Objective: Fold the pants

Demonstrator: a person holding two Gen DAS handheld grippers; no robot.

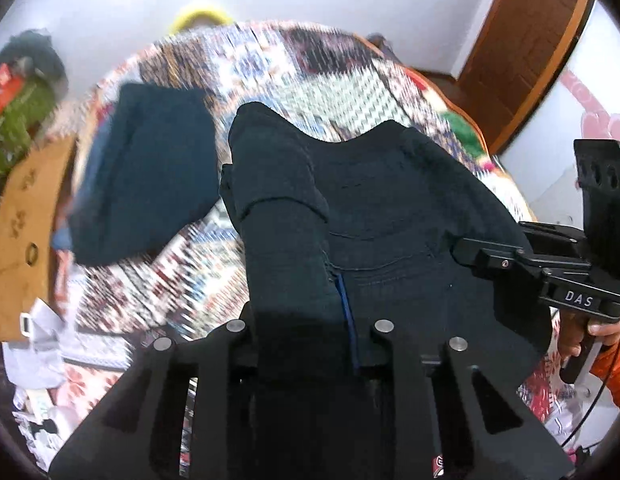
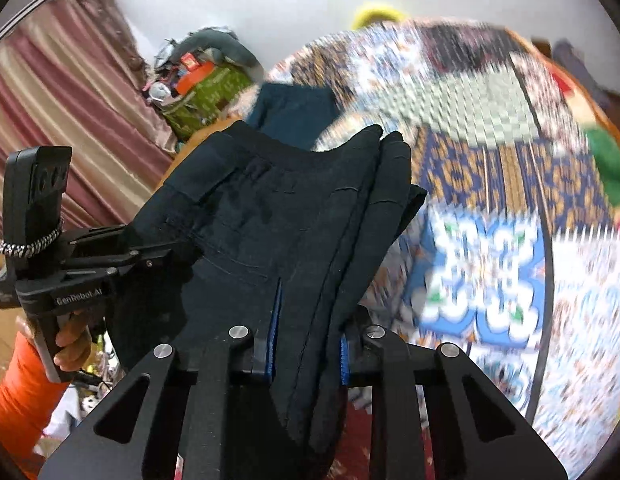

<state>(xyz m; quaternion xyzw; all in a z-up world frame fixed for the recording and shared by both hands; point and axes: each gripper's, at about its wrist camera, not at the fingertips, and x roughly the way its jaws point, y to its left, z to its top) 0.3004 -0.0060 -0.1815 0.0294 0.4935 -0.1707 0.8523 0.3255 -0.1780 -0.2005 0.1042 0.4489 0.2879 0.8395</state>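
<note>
Dark navy pants hang bunched between both grippers, lifted above a patterned quilt. My left gripper is shut on a thick fold of the pants, which fills the gap between its blue-padded fingers. In the right wrist view my right gripper is shut on several layers of the pants. The right gripper also shows at the pants' right edge in the left wrist view. Across from it, the left gripper bites the left edge. A hand in an orange sleeve holds its grip.
A second, folded dark teal garment lies on the quilt at the far left. A brown garment hangs at the bed's left side. A green bag and a pink curtain stand beyond. A wooden door is at the right.
</note>
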